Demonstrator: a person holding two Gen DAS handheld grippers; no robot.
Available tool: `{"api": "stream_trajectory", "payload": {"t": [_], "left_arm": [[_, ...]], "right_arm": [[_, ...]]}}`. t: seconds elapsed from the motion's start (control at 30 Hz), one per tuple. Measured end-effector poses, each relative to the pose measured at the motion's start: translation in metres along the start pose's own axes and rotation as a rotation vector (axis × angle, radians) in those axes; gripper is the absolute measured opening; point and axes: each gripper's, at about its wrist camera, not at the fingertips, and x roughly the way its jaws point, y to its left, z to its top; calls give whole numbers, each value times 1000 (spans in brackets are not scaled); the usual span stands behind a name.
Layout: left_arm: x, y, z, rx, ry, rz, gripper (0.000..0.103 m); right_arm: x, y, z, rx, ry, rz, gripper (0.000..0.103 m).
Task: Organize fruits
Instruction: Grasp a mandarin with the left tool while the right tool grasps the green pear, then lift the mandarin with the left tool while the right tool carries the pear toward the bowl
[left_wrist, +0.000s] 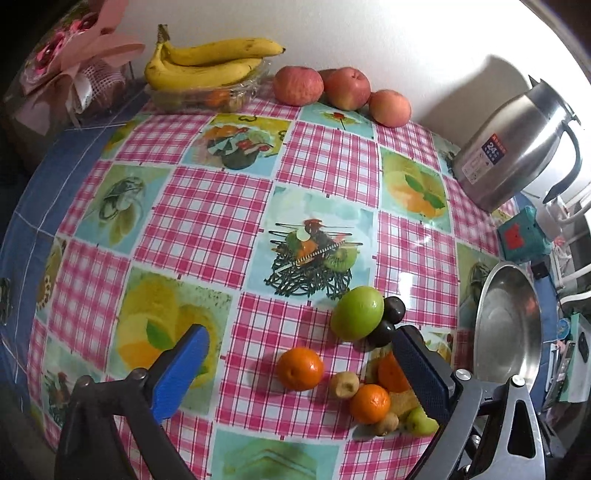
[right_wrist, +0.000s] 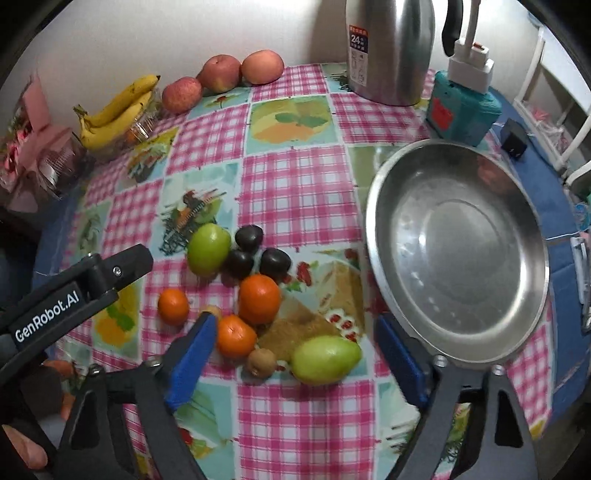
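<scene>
Right wrist view: my right gripper (right_wrist: 295, 363) hangs wide, nothing clamped, with the pale green pear-shaped fruit (right_wrist: 325, 359) lying on the checked tablecloth (right_wrist: 295, 184) between its blue pads, just beside the steel bowl (right_wrist: 458, 243).

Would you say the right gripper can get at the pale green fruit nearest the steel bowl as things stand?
Probably yes. The right gripper is open and empty, the green fruit lies between its fingers with nothing over it; only a small brown fruit sits close beside it.
</scene>
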Motion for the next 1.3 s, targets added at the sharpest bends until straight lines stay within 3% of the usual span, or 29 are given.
{"api": "stream_trajectory", "payload": {"t": [0.5, 0.63, 1.07, 1.3], "left_arm": [[38, 7, -22, -10, 128, 34, 78], [44, 12, -30, -28, 164, 13, 69], [60, 9, -41, -50, 199, -37, 42], [59, 11, -42, -68, 212, -53, 39]], "right_arm": [[19, -11, -18, -14, 85, -1, 68], [27, -21, -25, 17, 128, 6, 59], [40, -38, -35, 41, 192, -17, 57], [45, -40, -35, 40, 194, -12, 56]]}}
